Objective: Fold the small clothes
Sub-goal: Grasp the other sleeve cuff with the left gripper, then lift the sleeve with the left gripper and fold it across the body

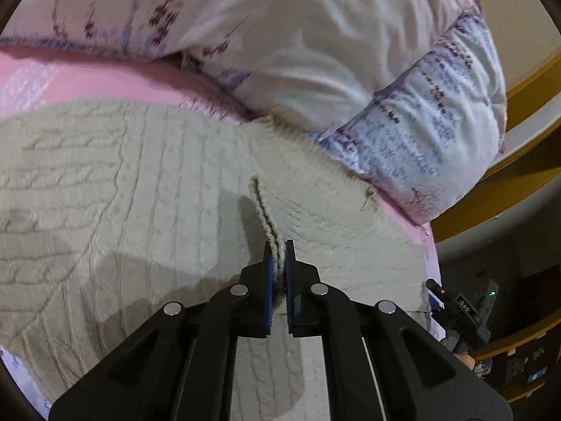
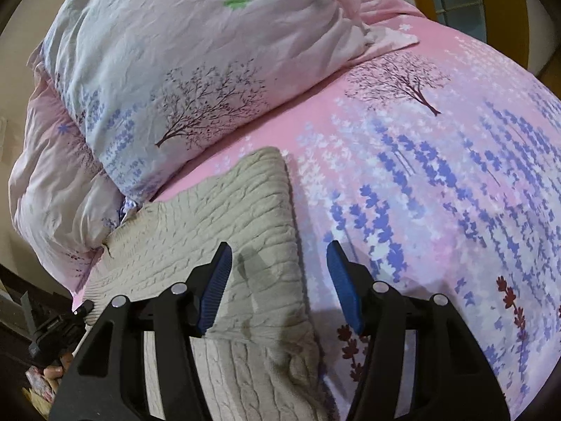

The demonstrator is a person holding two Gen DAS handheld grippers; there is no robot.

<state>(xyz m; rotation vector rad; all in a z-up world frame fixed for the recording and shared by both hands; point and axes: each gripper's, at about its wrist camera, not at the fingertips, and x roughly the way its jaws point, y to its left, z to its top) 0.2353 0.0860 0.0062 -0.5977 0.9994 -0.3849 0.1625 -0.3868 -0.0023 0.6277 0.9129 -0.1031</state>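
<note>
Pink floral bedsheet (image 2: 438, 182) covers the bed, and a beige cable-knit sweater (image 1: 122, 193) lies spread flat on it. Bunched against the sweater's far edge, from about eleven to two o'clock in the left wrist view, sits a rumpled quilt (image 1: 298, 52) with a tree print, touching the knit's ribbed hem. The left gripper (image 1: 279, 263) is pinched tight on a raised ridge of the sweater's fabric. The right gripper (image 2: 278, 280) hangs with its jaws partly apart, holding nothing, straddling the sweater's right edge: one pad over the knit, the other over the sheet. Wooden bed frame (image 1: 519, 182) shows at three o'clock.
</note>
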